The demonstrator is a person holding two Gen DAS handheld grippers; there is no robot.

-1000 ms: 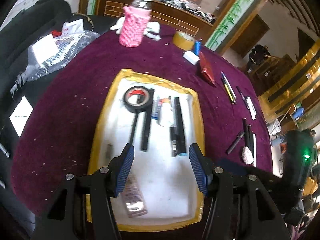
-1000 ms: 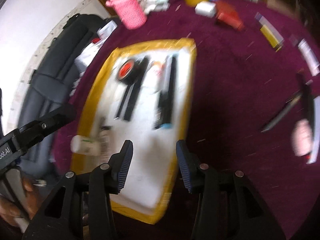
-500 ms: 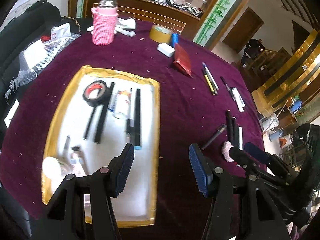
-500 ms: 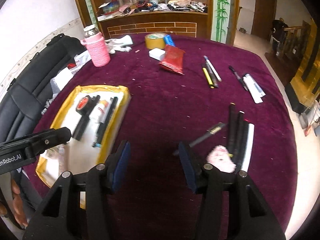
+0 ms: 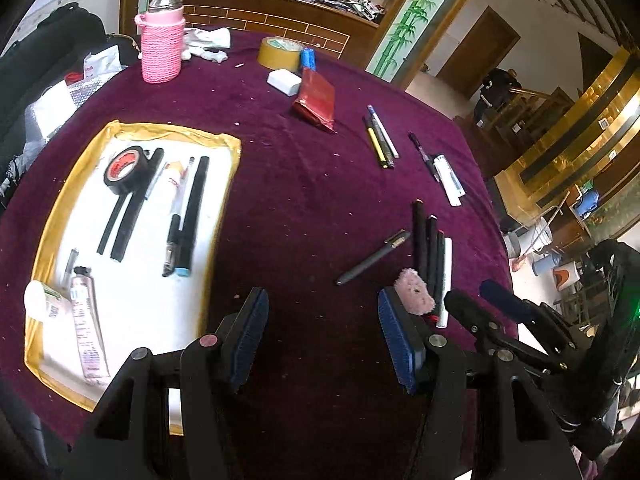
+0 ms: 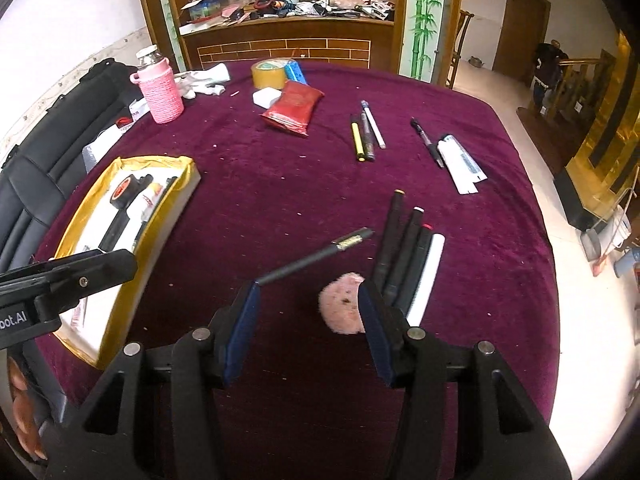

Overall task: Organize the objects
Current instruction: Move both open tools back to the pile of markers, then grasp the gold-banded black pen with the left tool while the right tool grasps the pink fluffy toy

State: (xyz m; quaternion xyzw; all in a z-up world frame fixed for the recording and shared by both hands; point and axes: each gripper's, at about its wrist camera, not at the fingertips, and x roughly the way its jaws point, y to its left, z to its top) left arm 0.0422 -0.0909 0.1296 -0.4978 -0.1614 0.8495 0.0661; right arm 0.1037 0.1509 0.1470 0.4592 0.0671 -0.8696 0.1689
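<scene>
A yellow-rimmed white tray [image 5: 132,128] on the purple cloth holds a black tape roll [image 5: 122,170], black pens and small tubes. To its right lie a dark pen [image 6: 316,256], a row of black markers [image 6: 400,248] with a white stick, and a pink fluffy puff [image 6: 342,306]. My left gripper [image 5: 320,304] is open over bare cloth between the tray and the pen. Also open, my right gripper [image 6: 308,296] hovers just short of the puff, which lies on the cloth by its right finger. Nothing is between either pair of pads.
Farther back stand a pink knitted bottle [image 5: 162,46], a yellow tape roll [image 5: 278,52], a red pouch [image 5: 316,98], loose pens [image 5: 380,136] and a white packet [image 5: 450,178]. A black chair [image 6: 40,168] flanks the table's left; the table edge runs along the right.
Both grippers have moved right, from above the tray to the cloth near the loose pen, markers and puff. Both stay open with nothing in them.
</scene>
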